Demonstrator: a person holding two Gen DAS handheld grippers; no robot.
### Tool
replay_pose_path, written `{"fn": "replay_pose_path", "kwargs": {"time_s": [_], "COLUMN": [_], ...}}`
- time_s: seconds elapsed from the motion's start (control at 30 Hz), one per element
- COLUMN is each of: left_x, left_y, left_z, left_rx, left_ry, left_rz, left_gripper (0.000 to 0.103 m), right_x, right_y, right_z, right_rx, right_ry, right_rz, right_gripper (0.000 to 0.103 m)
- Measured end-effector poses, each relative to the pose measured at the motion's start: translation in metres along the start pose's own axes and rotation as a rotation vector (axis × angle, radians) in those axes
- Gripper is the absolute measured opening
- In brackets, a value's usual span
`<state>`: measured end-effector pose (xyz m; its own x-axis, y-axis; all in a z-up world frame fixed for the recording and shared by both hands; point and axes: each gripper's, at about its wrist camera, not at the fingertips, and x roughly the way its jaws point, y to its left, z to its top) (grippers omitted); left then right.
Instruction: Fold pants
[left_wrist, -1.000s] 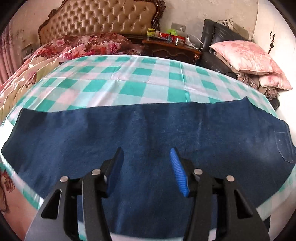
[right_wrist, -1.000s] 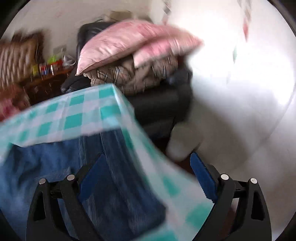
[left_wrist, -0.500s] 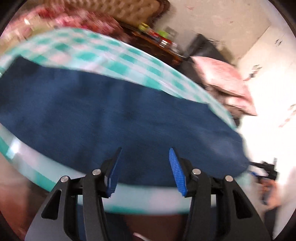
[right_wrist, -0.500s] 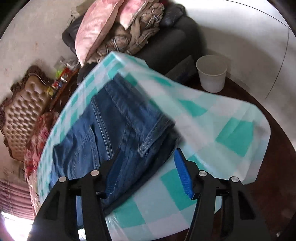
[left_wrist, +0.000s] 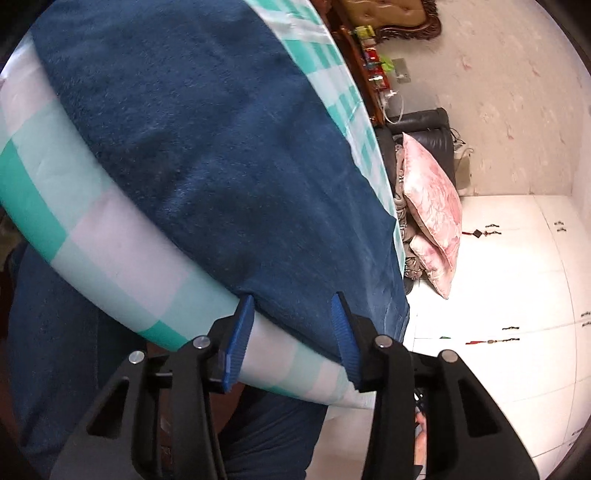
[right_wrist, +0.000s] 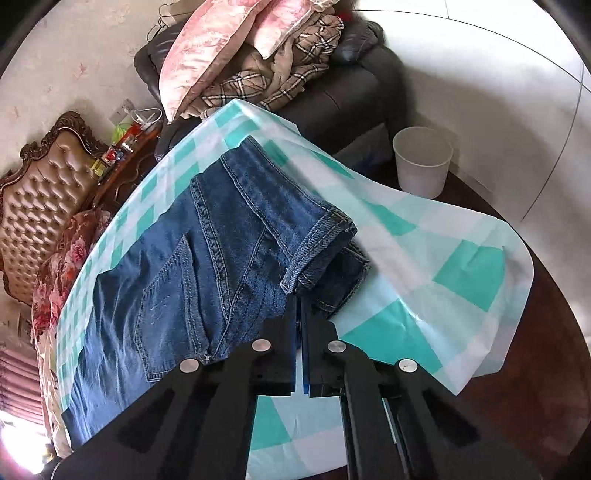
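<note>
One pair of stitched denim pants (right_wrist: 207, 258) on the checked desk (right_wrist: 461, 266): right claw (right_wrist: 298, 314) pinches its waistband, left claw (left_wrist: 291, 332) gapes empty.

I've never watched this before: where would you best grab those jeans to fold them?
Grip the jeans at the thick waistband corner by the table's near edge, coming in from the side along the checked tablecloth. That corner lifts slightly, so fingers can slide under. The right gripper looks shut there; the left gripper is open.

Daylight blew out the white floor (left_wrist: 498, 280) at 3 o'clock, left cam; both views sharp, fisheye bent edges, black corners, glare at 8 o'clock right cam.
</note>
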<state>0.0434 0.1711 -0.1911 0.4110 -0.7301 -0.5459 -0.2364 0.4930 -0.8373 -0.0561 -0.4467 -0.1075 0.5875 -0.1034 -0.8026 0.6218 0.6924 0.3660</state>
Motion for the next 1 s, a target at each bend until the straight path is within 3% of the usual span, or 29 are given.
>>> {"fn": "replay_pose_path", "kwargs": {"time_s": [0.13,0.27,0.33,0.47,0.57,0.6,0.63,0.67,0.7,1.0], "left_x": [0.001,0.004,0.003,-0.012,-0.021,-0.022,-0.022,-0.020,-0.018,-0.004], "left_y": [0.000,0.006,0.005,0.007,0.007,0.006,0.007,0.008,0.008,0.018], "left_z": [0.006,0.010,0.011,0.014,0.017,0.018,0.018,0.018,0.018,0.018], "left_rx": [-0.007,-0.035,-0.015,-0.014,-0.017,-0.026,-0.041,-0.060,-0.071,-0.152], "left_ry": [-0.010,0.001,-0.010,-0.057,-0.057,-0.050,-0.046,-0.041,-0.037,-0.012], "left_rz": [0.026,0.048,0.077,0.103,0.075,0.055,0.039,0.016,0.003,-0.004], "left_gripper": [0.022,0.013,0.000,0.000,0.000,0.004,0.028,0.036,0.038,0.035], "right_x": [-0.009,-0.014,-0.015,-0.019,-0.023,-0.023,-0.021,-0.020,-0.020,-0.020], "right_y": [0.004,0.007,0.007,0.005,0.007,0.007,0.006,0.005,0.005,0.004], "right_z": [0.001,0.002,0.002,0.002,0.000,0.000,0.000,0.000,-0.001,-0.001], "right_rx": [-0.007,-0.013,-0.014,-0.002,-0.011,-0.015,-0.007,-0.001,0.006,0.000], "right_ry": [-0.012,-0.018,-0.018,-0.015,-0.016,-0.014,-0.011,-0.009,-0.008,-0.009], "right_rz": [0.012,0.020,0.019,0.025,0.029,0.027,0.024,0.025,0.029,0.026], "right_gripper": [0.003,0.003,0.003,0.003,0.003,0.003,0.003,0.003,0.003,0.003]}}
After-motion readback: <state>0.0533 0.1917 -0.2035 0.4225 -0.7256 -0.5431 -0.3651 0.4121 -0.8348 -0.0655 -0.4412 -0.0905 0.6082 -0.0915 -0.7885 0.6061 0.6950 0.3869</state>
